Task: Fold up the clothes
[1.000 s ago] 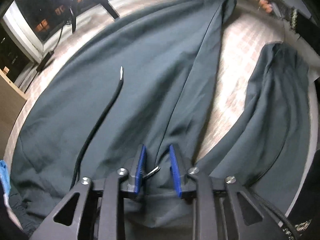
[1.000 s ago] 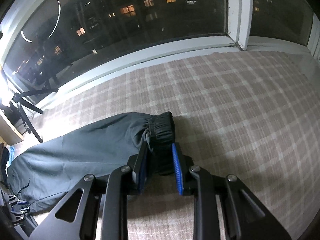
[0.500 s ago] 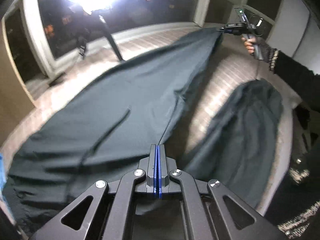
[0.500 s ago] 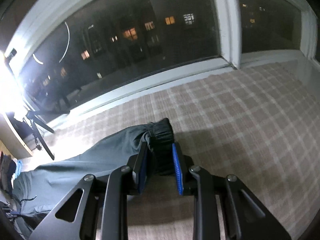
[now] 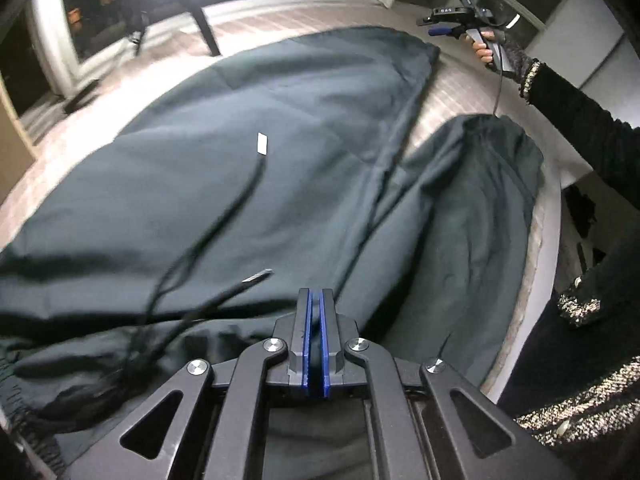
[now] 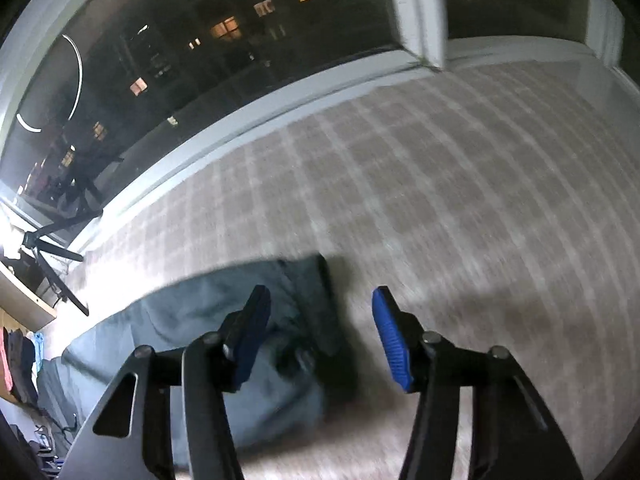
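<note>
Dark grey-green trousers (image 5: 280, 160) lie spread over a checked surface (image 5: 452, 92), with one leg stretching far ahead and the other leg (image 5: 480, 208) bunched at the right. A black drawstring (image 5: 240, 196) with a white tip lies loose on top. My left gripper (image 5: 316, 300) is shut on a thin fold of the trousers near the waist. In the right wrist view my right gripper (image 6: 320, 312) hangs open just above the leg's cuff (image 6: 316, 280), holding nothing. From the left wrist view that right gripper (image 5: 436, 28) is far ahead, held by a hand (image 5: 482, 46).
A dark window (image 6: 240, 40) with a white sill runs along the far side. A tripod (image 6: 52, 256) stands at the left. The surface's edge (image 5: 548, 240) falls away on the right, next to the person's dark sleeve (image 5: 580, 120). Hanging clothes (image 6: 16, 360) are at far left.
My left gripper shut on the trousers' fabric and lifted it a little. My right gripper let go of the cuff, opened wide and rose; the cuff now lies flat.
</note>
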### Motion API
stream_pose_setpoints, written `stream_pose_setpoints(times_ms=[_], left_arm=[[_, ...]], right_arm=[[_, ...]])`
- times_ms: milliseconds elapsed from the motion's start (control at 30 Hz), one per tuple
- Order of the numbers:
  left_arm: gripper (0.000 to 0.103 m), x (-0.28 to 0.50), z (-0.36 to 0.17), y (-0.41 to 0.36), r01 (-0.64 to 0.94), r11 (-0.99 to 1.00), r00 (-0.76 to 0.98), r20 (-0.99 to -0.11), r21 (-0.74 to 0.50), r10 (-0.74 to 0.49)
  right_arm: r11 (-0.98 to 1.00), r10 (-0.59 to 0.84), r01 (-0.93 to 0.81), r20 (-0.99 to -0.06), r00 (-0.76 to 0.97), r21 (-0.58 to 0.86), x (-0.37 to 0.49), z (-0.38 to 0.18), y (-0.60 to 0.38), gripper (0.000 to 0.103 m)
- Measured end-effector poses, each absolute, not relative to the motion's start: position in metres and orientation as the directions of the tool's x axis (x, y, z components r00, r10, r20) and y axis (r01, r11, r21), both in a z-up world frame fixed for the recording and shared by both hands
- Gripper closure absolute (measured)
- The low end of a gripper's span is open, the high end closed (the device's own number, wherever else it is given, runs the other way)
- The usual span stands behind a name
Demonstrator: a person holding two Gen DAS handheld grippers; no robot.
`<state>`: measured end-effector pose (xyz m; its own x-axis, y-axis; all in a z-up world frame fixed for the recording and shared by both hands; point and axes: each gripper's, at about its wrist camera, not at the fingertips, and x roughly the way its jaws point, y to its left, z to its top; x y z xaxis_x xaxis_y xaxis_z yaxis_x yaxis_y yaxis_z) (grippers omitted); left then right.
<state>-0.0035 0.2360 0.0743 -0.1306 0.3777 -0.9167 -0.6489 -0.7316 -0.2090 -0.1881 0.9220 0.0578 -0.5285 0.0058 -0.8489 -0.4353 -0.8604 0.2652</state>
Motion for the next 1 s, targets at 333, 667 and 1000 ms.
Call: stream_pose_setpoints(times_ms=[333, 667, 1000], left_arm=[[0.091, 0.02, 0.094, 0.125, -0.361, -0.923, -0.277, -0.93, -0.131, 0.241], [0.066, 0.105, 0.07, -0.06, 0.13, -0.989, -0.369, -0.929, -0.066, 0.013], [0.045, 0.101, 0.066, -0.071, -0.028, -0.998, -0.467, -0.882, -0.056, 0.063]], right_arm=[[-0.929, 0.004, -0.328, -0.881, -0.473, 0.172, -0.215, 0.038, 0.861, 0.051], [-0.924, -0.166, -0.185, -0.787, -0.594, 0.335, -0.137, 0.119, 0.774, 0.051], [-0.914, -0.397, 0.079, -0.834, -0.383, 0.398, -0.068, 0.076, 0.541, 0.051]])
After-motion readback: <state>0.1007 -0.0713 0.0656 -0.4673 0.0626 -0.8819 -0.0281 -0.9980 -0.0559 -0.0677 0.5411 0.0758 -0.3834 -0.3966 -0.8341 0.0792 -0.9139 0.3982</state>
